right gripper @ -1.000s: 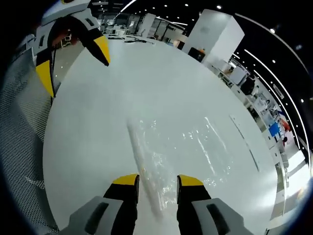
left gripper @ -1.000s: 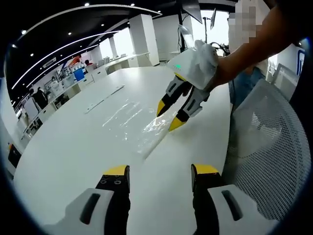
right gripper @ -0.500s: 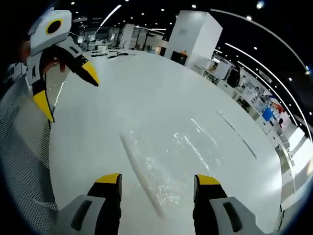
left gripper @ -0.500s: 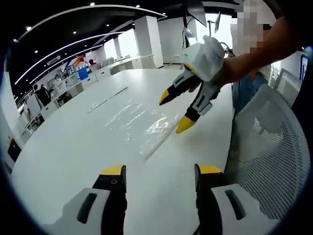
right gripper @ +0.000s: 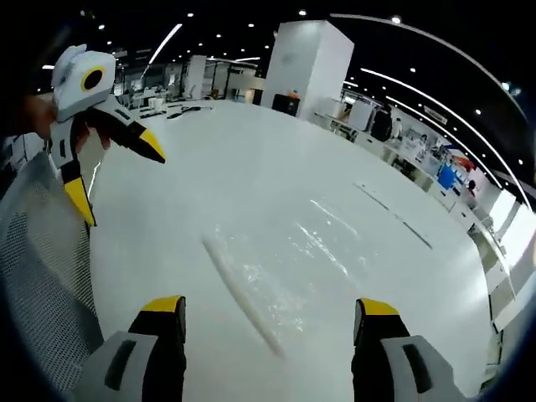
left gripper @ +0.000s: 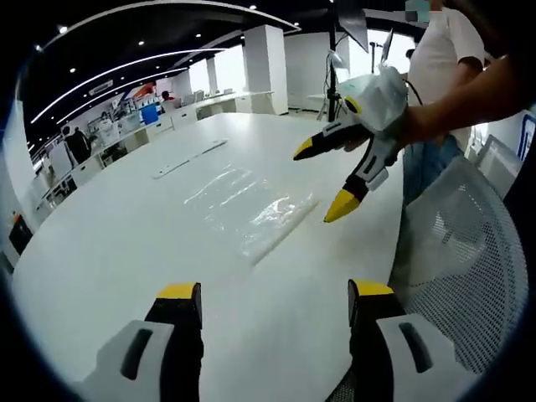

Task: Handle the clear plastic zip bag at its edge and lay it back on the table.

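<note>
**Spotter:** Where do you have the bag?

**Operator:** The clear plastic zip bag (left gripper: 251, 209) lies flat on the white worktop (left gripper: 109, 251), ahead of my left gripper (left gripper: 275, 293). In the right gripper view it lies just past my right gripper (right gripper: 266, 308), its thicker folded edge (right gripper: 243, 293) running at a slant toward me. Neither gripper touches it.

**Spotter:** Jaws?

**Operator:** Both pairs spread wide, holding nothing. In the left gripper view I see my right gripper (left gripper: 333, 180) lifted above the worktop, off the bag's near end, yellow tips well apart.

**Spotter:** So what worries you?

**Operator:** By my reading the bag is already laid down, so the main risk is disturbing it. It looks thin and light (the film hardly shows against the white surface), and a low sweep of either gripper could catch that raised edge and drag or flip it. If I have to take it again, the trouble is the opposite: a flat film offers little to bite, so the jaws could close on the worktop and slide, or pinch one layer and crumple it.

**Spotter:** Anything nearby?

**Operator:** A mesh chair back (left gripper: 469, 251) stands beside the worktop's edge by my right arm; I could knock it pulling away. Two thin flat strips (left gripper: 188, 157) lie beyond the bag, well apart from it.
</note>
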